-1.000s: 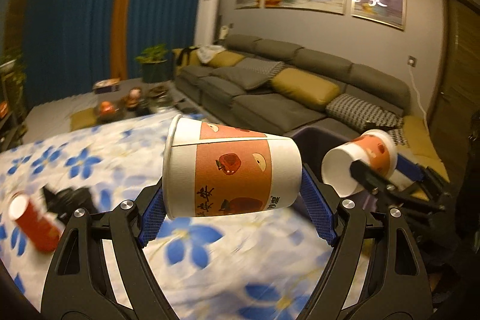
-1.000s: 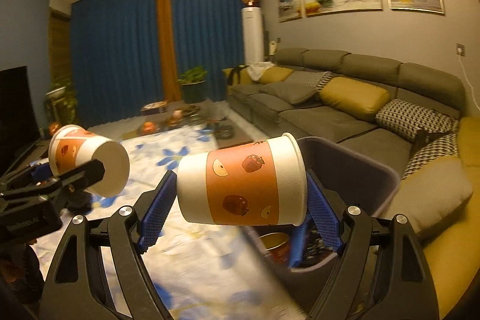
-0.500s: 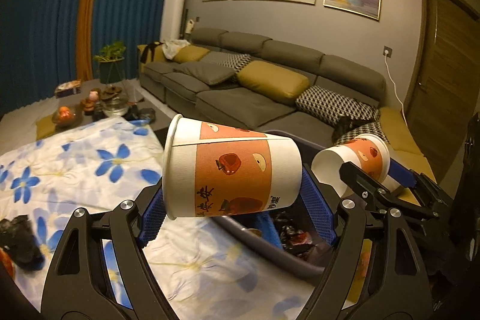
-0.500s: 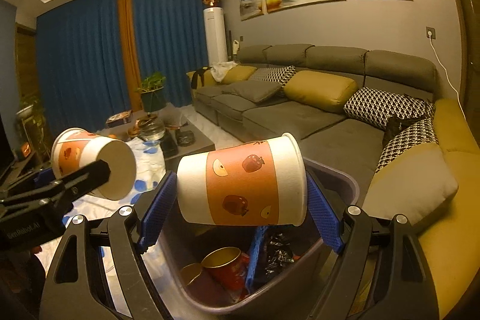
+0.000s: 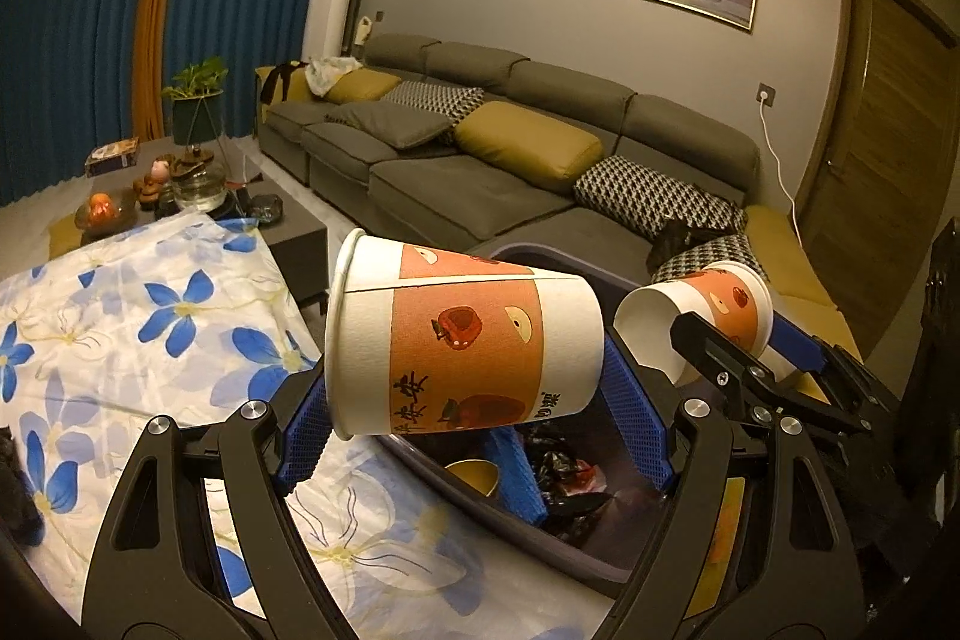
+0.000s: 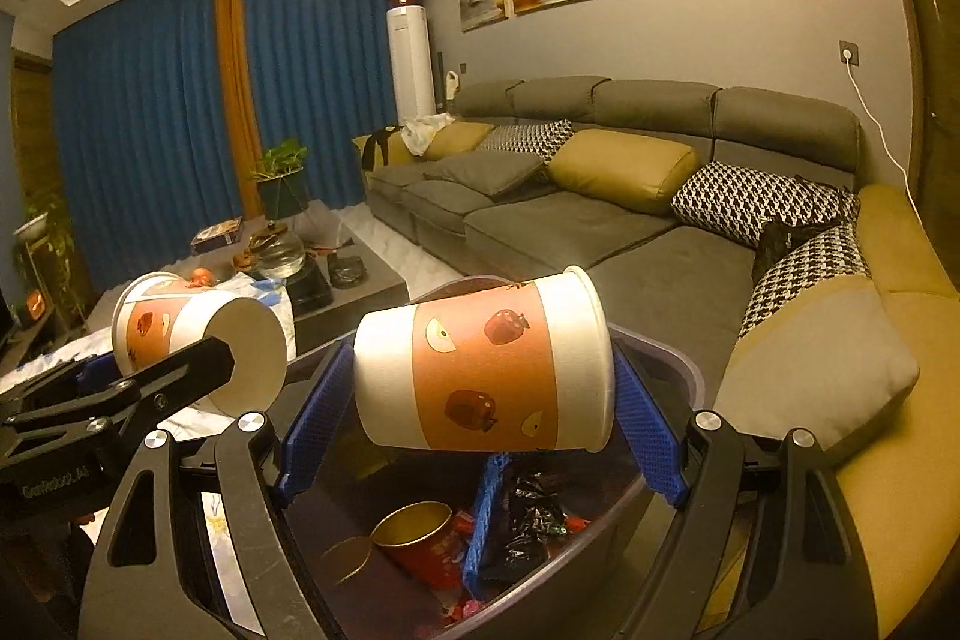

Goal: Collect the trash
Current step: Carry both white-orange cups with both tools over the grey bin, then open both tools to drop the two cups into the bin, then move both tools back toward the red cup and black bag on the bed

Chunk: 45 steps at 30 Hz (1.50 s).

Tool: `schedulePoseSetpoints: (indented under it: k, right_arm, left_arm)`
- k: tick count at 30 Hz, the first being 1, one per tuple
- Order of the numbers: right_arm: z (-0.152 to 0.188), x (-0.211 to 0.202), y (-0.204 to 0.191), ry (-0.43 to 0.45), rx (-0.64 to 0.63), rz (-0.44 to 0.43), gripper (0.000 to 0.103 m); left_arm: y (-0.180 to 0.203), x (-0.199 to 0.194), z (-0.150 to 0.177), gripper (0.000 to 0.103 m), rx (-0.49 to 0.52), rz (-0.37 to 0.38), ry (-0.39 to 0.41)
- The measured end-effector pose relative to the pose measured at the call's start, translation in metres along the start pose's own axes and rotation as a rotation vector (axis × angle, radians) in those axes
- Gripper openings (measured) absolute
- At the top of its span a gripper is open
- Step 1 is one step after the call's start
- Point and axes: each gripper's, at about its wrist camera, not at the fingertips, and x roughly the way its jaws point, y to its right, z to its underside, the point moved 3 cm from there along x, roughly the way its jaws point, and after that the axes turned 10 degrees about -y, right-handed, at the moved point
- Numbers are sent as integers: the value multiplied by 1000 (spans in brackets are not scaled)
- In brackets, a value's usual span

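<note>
While over the bin [image 6: 684,370], each gripper's sideways paper cup [image 5: 462,340].

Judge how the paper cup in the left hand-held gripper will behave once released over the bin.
The paper cup looks thin-walled and light, so it should probably drop easily. Held sideways end to end, it may tumble or roll onto the trash in the bin. Harder squeezing would likely crush it.

bin [image 6: 678,358] floor under trash, black item [image 5: 15,490] cut by left edge

grey sofa [image 6: 600,220] (yellow cushions) | blue curtains [image 6: 150,130] | floral cloth [image 5: 150,340]
</note>
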Motion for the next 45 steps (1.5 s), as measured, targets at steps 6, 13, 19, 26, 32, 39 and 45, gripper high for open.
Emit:
schedulePoseSetpoints:
  k: [6,13,19,26,32,39,45]
  right_arm:
    - [-2,5,0,-9,1,7,81]
    - [-3,10,-2,-21,2,21,81]
    - [-5,15,-1,-31,7,27,81]
    - [-5,16,5,-29,30,24,83]
    - [-4,2,10,-6,56,18,84]
    - [1,-37,-8,60,13,0,89]
    - [11,-61,-31,75,-26,-58,95]
  left_arm:
    - [3,5,-1,79,-1,4,-10]
    - [1,13,-2,79,-9,14,-26]
    - [1,20,-1,79,-18,45,-42]
    - [2,25,2,87,-32,114,-48]
    - [-9,13,6,92,-74,109,-24]
    - [-23,-21,18,95,-105,61,18]
    - [-54,-77,50,96,-149,-130,73]
